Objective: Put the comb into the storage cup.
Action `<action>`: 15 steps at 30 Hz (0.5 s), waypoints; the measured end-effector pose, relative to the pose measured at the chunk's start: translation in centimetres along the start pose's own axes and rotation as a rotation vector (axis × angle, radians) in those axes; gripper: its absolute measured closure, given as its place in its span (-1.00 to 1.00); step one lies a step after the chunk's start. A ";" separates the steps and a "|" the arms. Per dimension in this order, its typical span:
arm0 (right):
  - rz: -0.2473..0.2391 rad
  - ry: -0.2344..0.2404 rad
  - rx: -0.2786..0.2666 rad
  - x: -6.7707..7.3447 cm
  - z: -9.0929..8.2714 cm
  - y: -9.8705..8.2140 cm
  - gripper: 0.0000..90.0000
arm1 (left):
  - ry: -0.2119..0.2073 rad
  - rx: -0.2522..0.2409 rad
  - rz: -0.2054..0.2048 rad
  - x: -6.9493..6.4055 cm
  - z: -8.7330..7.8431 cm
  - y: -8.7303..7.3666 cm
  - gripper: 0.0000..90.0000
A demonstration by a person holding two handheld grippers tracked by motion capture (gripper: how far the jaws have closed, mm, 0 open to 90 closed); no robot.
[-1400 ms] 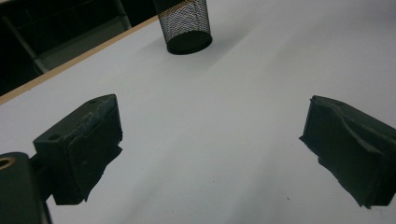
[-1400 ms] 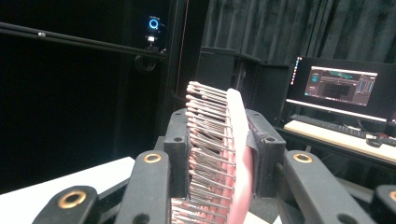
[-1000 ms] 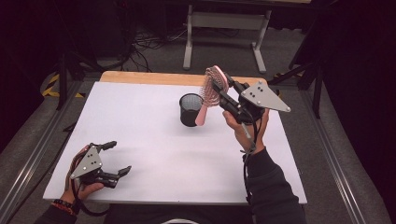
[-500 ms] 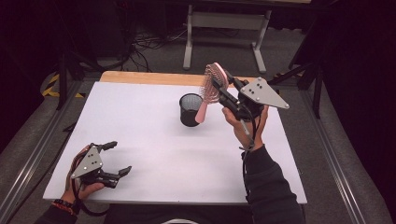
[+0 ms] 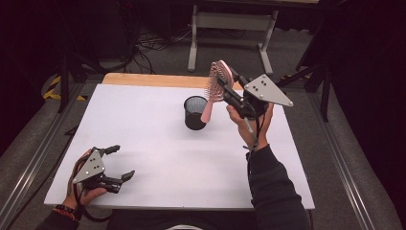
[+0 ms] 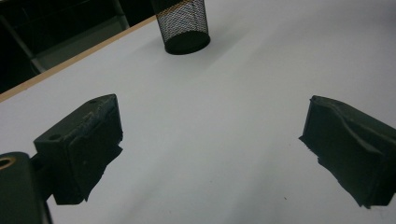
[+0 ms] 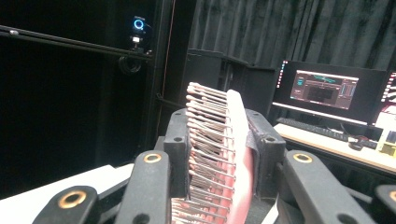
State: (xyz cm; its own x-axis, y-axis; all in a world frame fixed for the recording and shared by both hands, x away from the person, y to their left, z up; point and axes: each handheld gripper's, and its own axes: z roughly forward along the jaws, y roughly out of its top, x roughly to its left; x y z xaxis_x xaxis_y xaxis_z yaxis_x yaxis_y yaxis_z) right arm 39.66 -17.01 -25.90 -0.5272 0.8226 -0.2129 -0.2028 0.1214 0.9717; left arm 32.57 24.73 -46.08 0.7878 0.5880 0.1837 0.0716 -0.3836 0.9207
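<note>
White board is covering the one table (image 5: 158, 158) almost to its edges, with a strip of bare wood showing along the far side. Two grippers are working over it, one in each of the person's hands.

Right gripper (image 5: 225, 88) is hovering above the far right part of the table, held up on a raised forearm in a dark sleeve. Its jaws are clamping the head of the single pink hairbrush (image 5: 215, 91), one pad pressing on the bristle side and the other on the smooth back, as the right gripper view is showing (image 7: 219, 158). From the high view the brush is hanging tilted, bristles facing left, with its handle pointing down toward the rim of the cup and ending just above and to the right of the opening; whether the tip is touching the rim I cannot tell.

Left gripper (image 5: 119, 163) is resting low at the near left corner, its jaws standing wide apart with nothing between them, just bare white surface in the left gripper view (image 6: 210, 149).

One black mesh cup (image 5: 195, 112) is standing upright near the middle of the far half of the table, well apart from the left gripper.
</note>
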 end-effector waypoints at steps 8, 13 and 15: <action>-0.015 -0.008 0.008 -0.4 0.6 0.1 0.46 | 0.005 0.003 0.004 0.0 0.0 0.0 -0.87; -0.002 -0.013 0.012 -0.7 1.2 0.1 0.46 | 0.005 -0.001 0.005 0.0 -0.1 0.0 -0.87; -0.001 -0.014 0.013 -0.7 1.2 0.1 0.46 | 0.005 0.001 0.007 0.0 0.0 0.0 -0.87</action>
State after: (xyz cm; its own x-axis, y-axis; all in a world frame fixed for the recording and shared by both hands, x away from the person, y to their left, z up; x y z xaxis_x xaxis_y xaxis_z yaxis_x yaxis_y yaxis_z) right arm 40.97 -16.88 -25.49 -0.5156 0.8299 -0.2130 -0.1931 0.1296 0.9726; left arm 32.56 24.77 -46.04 0.7853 0.5888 0.1913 0.0670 -0.3881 0.9192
